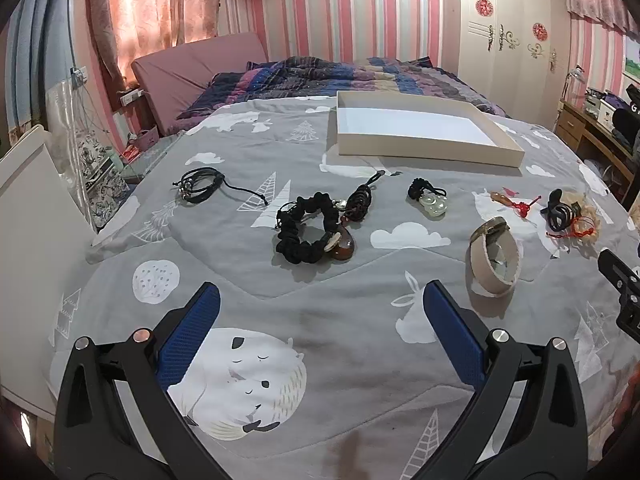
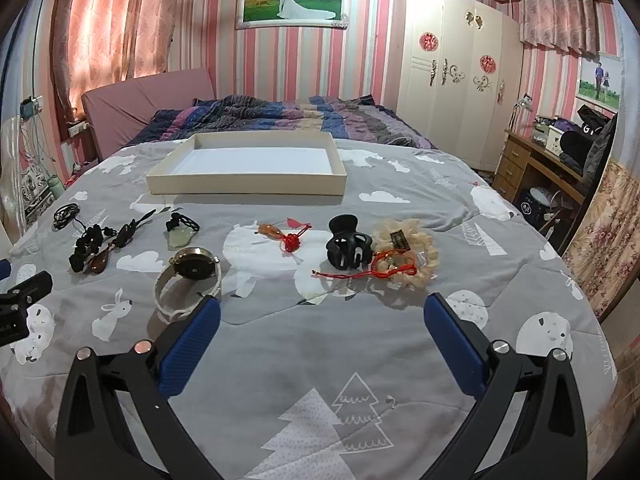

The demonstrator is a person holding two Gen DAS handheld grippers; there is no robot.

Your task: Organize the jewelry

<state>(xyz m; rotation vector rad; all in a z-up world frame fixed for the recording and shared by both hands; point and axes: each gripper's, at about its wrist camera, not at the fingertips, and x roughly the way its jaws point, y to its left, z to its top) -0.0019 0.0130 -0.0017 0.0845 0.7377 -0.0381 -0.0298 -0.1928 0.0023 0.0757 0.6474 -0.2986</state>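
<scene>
— Status of claws? Step in hand?

— Left claw and right claw: jaws wide apart, nothing between, hovering over bed. Judged opening step; nothing yet lifted.

— Location of jewelry?

— Scattered ahead of both claws: black beaded bracelet beyond left claw, watch just off right claw's left finger. Tray farther ahead, bare.

— Next move?

— Likely descent onto one piece, closing, transfer to tray.

Both wrist cams sit low over the grey bedspread, angled down toward the headboard end. Left one's further left. They share the white tray up top and the jewelry row mid-frame.
</scene>
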